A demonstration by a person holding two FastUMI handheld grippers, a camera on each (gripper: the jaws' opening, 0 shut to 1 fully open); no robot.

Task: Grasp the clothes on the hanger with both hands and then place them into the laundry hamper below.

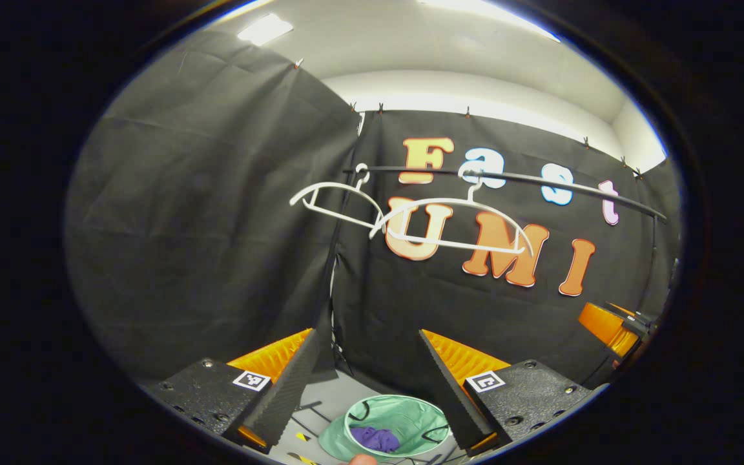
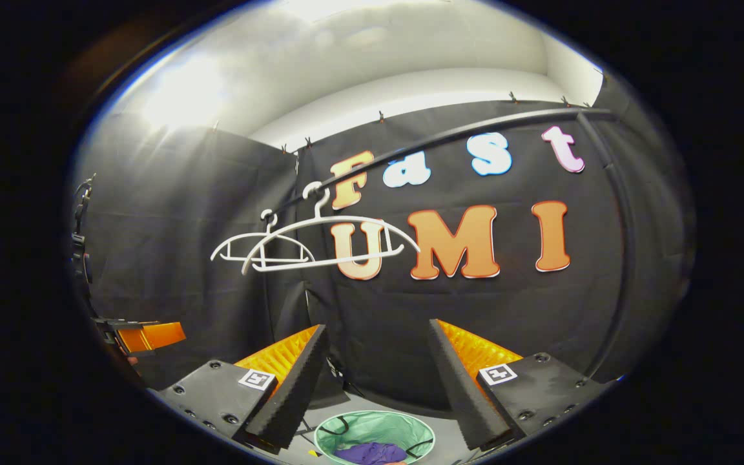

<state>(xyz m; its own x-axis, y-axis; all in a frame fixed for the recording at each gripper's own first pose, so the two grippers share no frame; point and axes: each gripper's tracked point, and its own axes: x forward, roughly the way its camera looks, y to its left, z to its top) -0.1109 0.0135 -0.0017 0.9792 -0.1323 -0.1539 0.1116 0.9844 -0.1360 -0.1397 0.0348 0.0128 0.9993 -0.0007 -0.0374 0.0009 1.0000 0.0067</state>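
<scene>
You've got both grippers held level and facing the back wall: the left gripper sits at the bottom of the left gripper view and the right gripper at the bottom of the right gripper view, each with jaws wide apart and gripping nothing. Two bare white hangers hang on the black rail up in the middle. The purple clothes lie in the green laundry hamper at bottom center, with open floor around its rim.
</scene>
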